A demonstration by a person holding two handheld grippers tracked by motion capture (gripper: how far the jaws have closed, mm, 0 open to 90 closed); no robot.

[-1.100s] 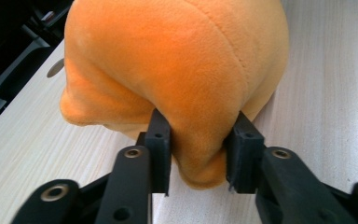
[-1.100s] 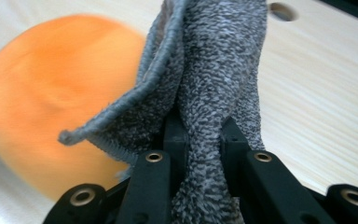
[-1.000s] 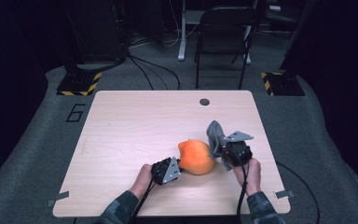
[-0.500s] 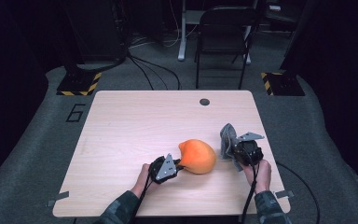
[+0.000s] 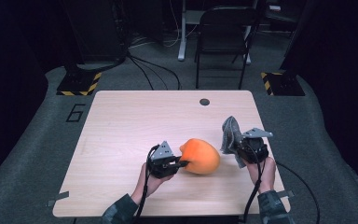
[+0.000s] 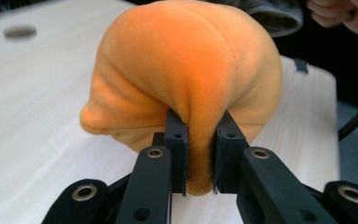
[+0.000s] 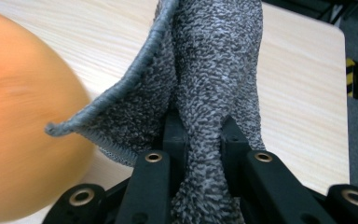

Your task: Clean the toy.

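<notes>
An orange plush toy [image 5: 200, 156] hangs just above the wooden table [image 5: 135, 121] near its front edge. My left gripper [image 5: 181, 163] is shut on a pinched fold of the plush [image 6: 186, 79], the jaws having just closed on it. To the plush's right, my right gripper [image 5: 237, 148] is shut on a grey cloth [image 5: 230, 133], which stands up bunched from between the jaws. In the right gripper view the grey cloth [image 7: 205, 84] drapes over the jaws, and the orange plush [image 7: 23, 121] blurs past on the left.
A small dark round hole [image 5: 204, 101] sits near the table's far edge. Behind the table stand a folding chair [image 5: 223, 37] and floor cables. Black-and-yellow striped blocks [image 5: 79, 83] lie on the floor at both far corners. The table's left half is bare wood.
My left gripper has closed on the plush and lifted it slightly. My right gripper has carried the grey cloth rightward, away from the plush.
</notes>
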